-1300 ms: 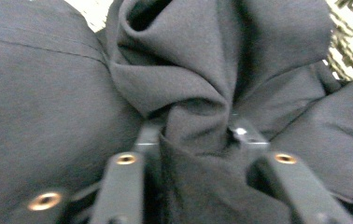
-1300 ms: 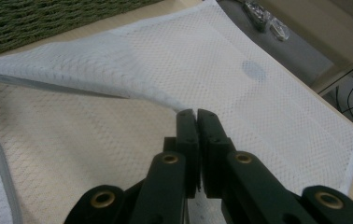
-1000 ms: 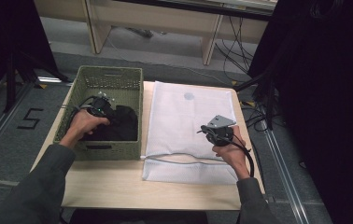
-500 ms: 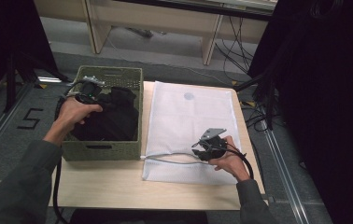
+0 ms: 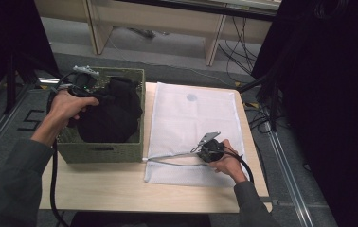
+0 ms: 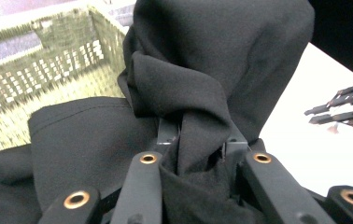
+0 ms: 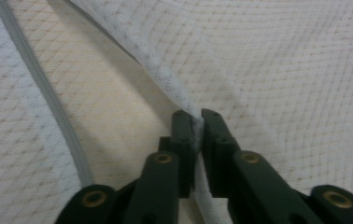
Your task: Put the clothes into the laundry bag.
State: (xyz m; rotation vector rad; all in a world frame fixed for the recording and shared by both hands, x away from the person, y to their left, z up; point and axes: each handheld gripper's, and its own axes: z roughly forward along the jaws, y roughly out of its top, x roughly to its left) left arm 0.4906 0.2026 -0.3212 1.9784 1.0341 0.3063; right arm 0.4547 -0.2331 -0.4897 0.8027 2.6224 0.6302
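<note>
While the left gripper (image 6: 198, 140) pinched the black garment (image 5: 113, 113) above the green basket (image 5: 101, 150), the right gripper's (image 7: 197, 122) just-closed thin pinch on the mesh laundry bag's (image 5: 191, 118) edge on the counter (image 5: 96, 189) could slip, closing the opening.

My table (image 5: 120, 189) — light wood top, bare along its near edge. Two things sit directly on it: a green woven basket (image 5: 103, 152) at my left, and a white mesh bag (image 5: 191, 123) spread flat just beside it, reaching nearly to the far edge. The bag's grey zip (image 7: 48, 93) runs along its near end — there the upper mesh layer stands lifted off the wood.
</note>
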